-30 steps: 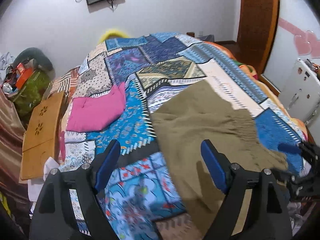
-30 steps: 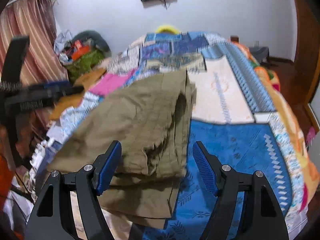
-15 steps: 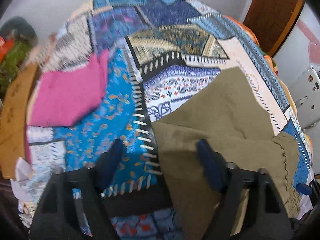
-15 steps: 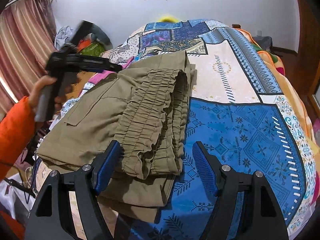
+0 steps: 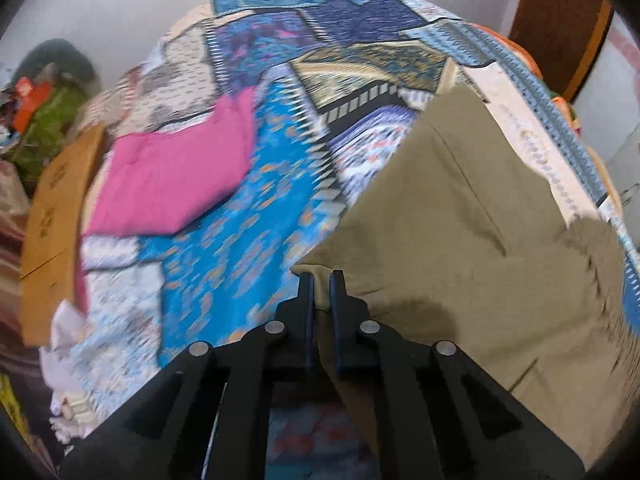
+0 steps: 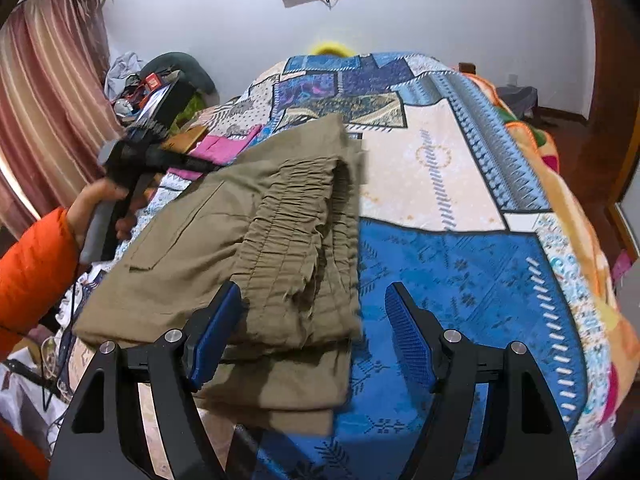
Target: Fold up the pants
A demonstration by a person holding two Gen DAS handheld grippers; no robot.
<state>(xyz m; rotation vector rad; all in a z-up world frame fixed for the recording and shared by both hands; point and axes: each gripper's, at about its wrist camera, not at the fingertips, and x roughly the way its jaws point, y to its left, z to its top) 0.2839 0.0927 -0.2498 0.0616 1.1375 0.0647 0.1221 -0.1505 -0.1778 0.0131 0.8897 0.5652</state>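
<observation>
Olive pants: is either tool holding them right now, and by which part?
The left tool has just closed on the olive pants at their left edge corner. The right tool stands open, holding nothing.

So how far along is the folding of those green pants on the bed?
Mostly folded: the olive pants lie doubled over on the patchwork bedspread, elastic waistband on top. In hand: the left gripper has just closed on their corner edge. The right gripper hangs open over them. Probably one last fold left.

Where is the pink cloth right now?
The pink cloth lies on the patchwork bedspread, left of the olive pants in the left wrist view, near the bed's edge.
</observation>
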